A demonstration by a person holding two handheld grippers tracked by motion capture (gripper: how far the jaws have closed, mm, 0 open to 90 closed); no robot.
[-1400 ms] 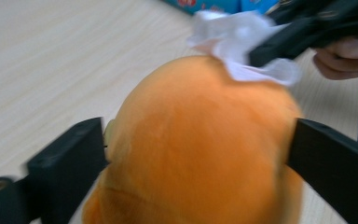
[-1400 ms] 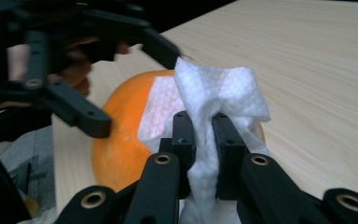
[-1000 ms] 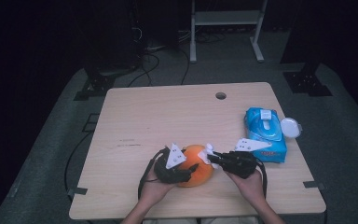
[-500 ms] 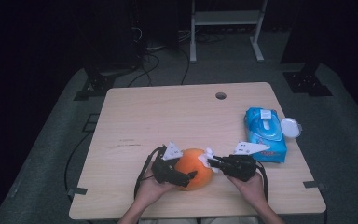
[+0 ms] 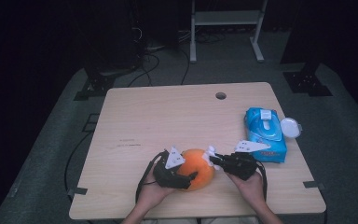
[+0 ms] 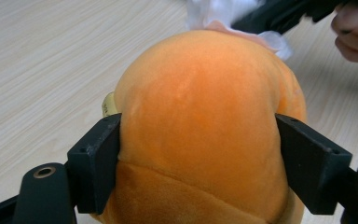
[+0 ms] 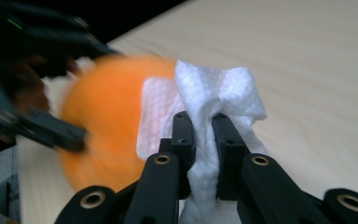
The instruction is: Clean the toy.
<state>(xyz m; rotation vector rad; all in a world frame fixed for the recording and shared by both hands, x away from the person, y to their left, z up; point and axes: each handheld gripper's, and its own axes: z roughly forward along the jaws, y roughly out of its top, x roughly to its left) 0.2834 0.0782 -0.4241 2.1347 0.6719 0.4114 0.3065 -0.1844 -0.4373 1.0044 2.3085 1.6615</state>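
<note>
High view has the table [image 5: 168, 116] mostly bare: the whole far half and the left side are open wood, with just a small round hole [image 5: 221, 95] near the far edge. All the action sits close to the near edge, a bit right of the middle. Over by the right edge there's a blue wipes pack [image 5: 265, 135] with its round white lid [image 5: 291, 127] flipped out toward that edge, so the right side is the tighter one. The right gripper [image 5: 213, 160] sits between that pack and the orange plush ball [image 5: 196, 168], near the pack but not touching it as far as I can tell.

The left gripper [image 5: 193, 176] is clamped on the ball; in the left gripper view the jaws press into both sides of the orange plush ball [image 6: 200, 130] and dent it a little. It's soft, fuzzy, round, with a seam running across the lower part and a small yellowish bit [image 6: 108, 103] poking out on one side.

The right gripper [image 7: 204, 126] is pinching a crumpled white wipe [image 7: 214, 88] tight between its jaws, and the wipe is pressed against the ball's side. The ball looks blurry in the right gripper view.
</note>
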